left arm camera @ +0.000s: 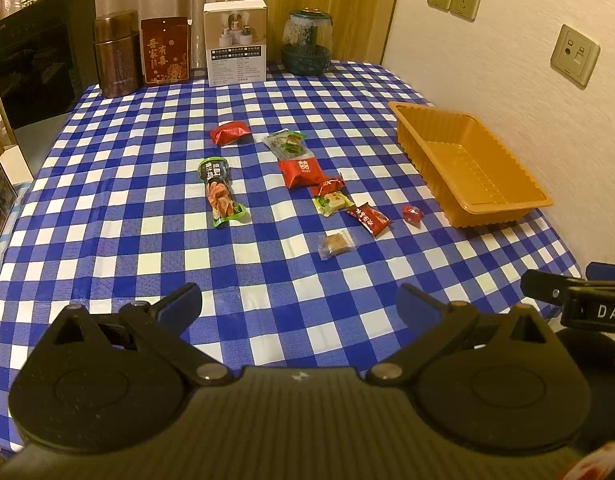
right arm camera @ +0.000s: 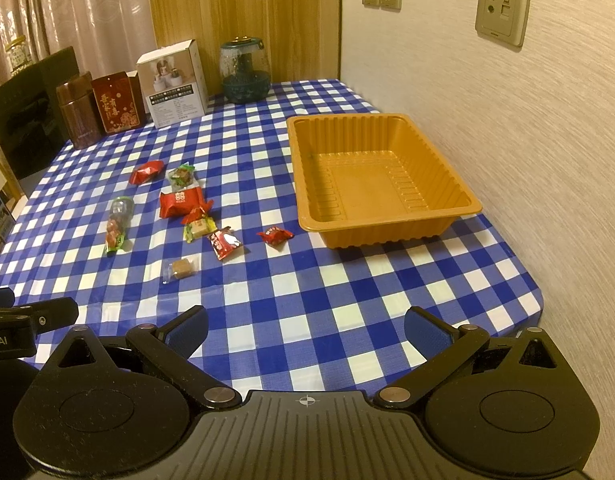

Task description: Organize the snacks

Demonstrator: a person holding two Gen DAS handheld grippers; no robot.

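While the orange tray (right arm camera: 387, 184) at far right sits empty, nine wrapped snacks (left arm camera: 299, 170) remain scattered on the desk (left arm camera: 147, 240); my left gripper (left arm camera: 299, 300) and right gripper (right arm camera: 305, 326) are wide open, holding nothing.

both wrist views low at the near table edge, facing the back wall, sharing tray (left arm camera: 467, 168) and snacks

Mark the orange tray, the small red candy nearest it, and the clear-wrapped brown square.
orange tray (right arm camera: 381, 190): right wrist view, bare floor of the tray.
small red candy (right arm camera: 274, 236): right wrist view, middle of the wrapper.
clear-wrapped brown square (left arm camera: 334, 242): left wrist view, on the brown piece itself.
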